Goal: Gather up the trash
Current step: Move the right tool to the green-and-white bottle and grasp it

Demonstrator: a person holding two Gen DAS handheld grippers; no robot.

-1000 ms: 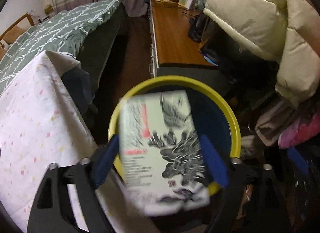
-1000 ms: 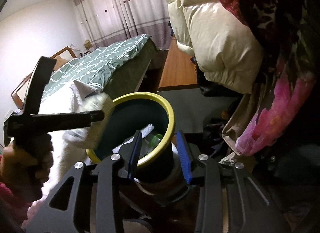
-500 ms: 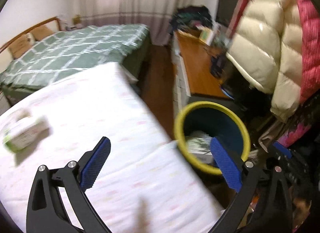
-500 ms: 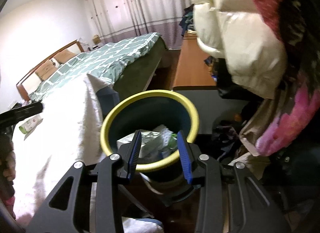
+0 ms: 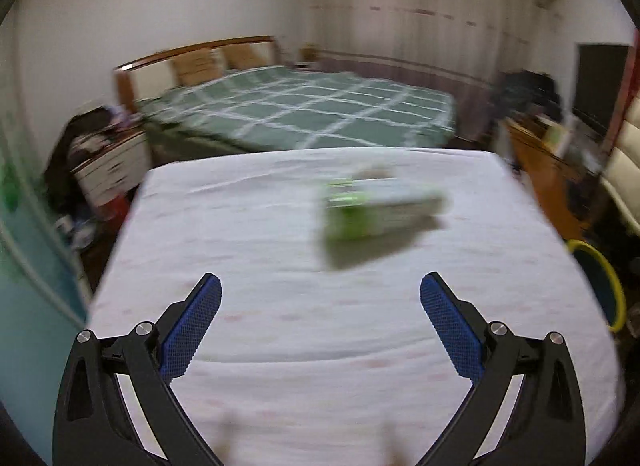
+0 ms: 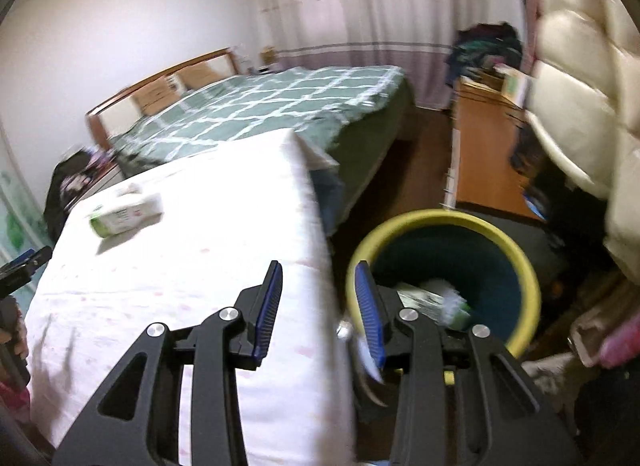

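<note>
A green and white packet (image 5: 376, 209) lies on the white sheet (image 5: 280, 326), blurred, a little ahead of my left gripper (image 5: 320, 280). That gripper is wide open with nothing between its fingers. The yellow-rimmed dark bin (image 6: 440, 217) stands on the floor beside the sheet's edge, with paper and packaging (image 6: 432, 300) inside. My right gripper (image 6: 318, 270) hovers at the bin's left rim, partly open, with only the sheet's edge and the floor behind the gap. The packet (image 6: 126, 215) also shows far left in the right wrist view. The bin (image 5: 596, 286) sits at the right edge of the left wrist view.
A bed with a green checked cover (image 6: 280, 105) lies beyond the sheet. A wooden desk (image 6: 484, 161) and a cream puffer jacket (image 6: 580, 65) crowd the right side. A cluttered nightstand (image 5: 108, 161) stands at the left. A hand (image 6: 12, 338) shows at the left edge.
My left gripper released the printed box into the bin, opened wide and swung left over the sheet toward the packet. My right gripper slid left, so the bin now lies to its right.
</note>
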